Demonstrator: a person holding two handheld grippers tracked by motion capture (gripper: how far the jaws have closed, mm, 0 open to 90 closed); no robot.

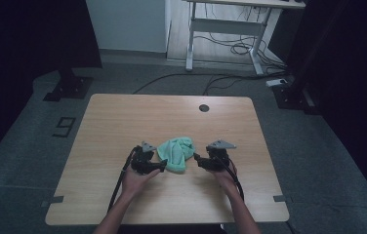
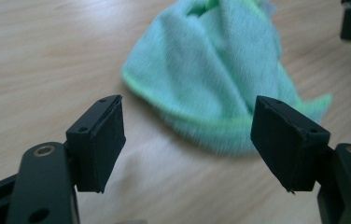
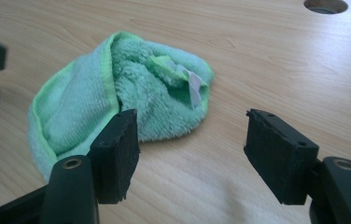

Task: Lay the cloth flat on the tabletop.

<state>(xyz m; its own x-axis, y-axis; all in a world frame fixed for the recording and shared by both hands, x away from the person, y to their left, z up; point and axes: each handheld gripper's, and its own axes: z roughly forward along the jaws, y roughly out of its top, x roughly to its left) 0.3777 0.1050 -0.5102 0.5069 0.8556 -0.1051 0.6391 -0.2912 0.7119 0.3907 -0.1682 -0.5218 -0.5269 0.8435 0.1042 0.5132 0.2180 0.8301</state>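
**Cloth between 2 open grippers**

Since both grippers sit on either side of it, the green cloth (image 1: 175, 153) is what I'm working, bunched in a loose heap near the middle of the tabletop (image 1: 123, 117). From the high view the left gripper (image 1: 162, 165) lies just beside the cloth's left edge, its tip at or touching the hem; I can't tell which. The right gripper (image 1: 195, 159) points in from the other side, near but apart. So the left looks nearer to me.

In the left gripper view the fingers (image 2: 96, 140) stand wide apart and hold nothing; the cloth (image 2: 211, 79) lies straight ahead between them, its rounded hem toward me and its long axis running away. In the right gripper view the fingers (image 3: 117, 154) are also wide and empty, and the cloth (image 3: 117, 98) lies ahead and off to the left, with a white tag (image 3: 193, 86) on its far fold.

I judge the left needs only a short push forward to close on the hem.
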